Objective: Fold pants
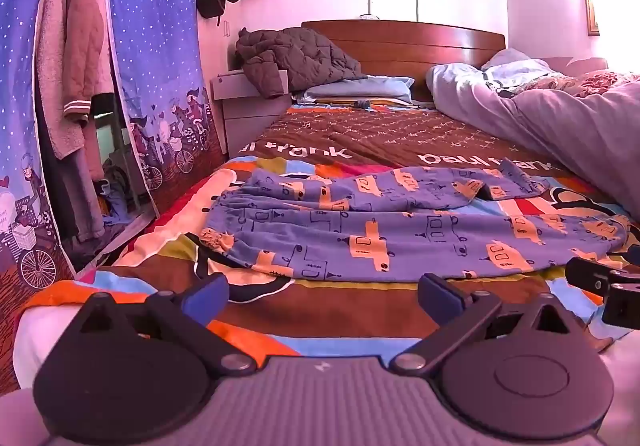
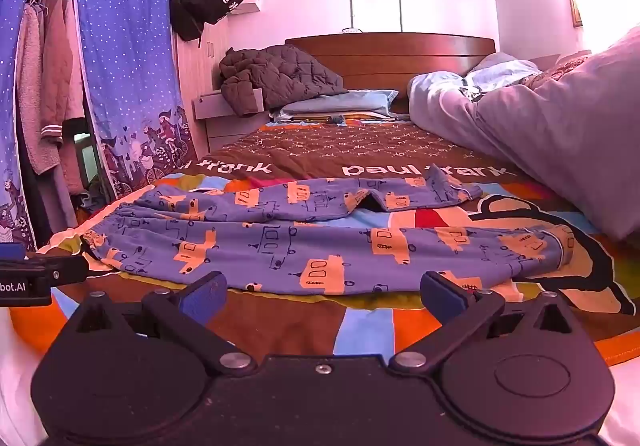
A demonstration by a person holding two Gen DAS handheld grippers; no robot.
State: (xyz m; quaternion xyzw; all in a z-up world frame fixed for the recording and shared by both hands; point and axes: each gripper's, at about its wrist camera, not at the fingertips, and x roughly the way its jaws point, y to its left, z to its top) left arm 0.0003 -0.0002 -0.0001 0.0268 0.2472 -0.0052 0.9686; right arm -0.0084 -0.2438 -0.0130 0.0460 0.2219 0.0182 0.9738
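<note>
Pants (image 1: 400,234) with orange cars lie flat on the bed cover (image 1: 340,310), just past the tips of both sets of jaws and not touching them. The left gripper (image 1: 323,296) and right gripper (image 2: 323,296) both have jaws spread wide, with nothing between them but the cover.
</note>
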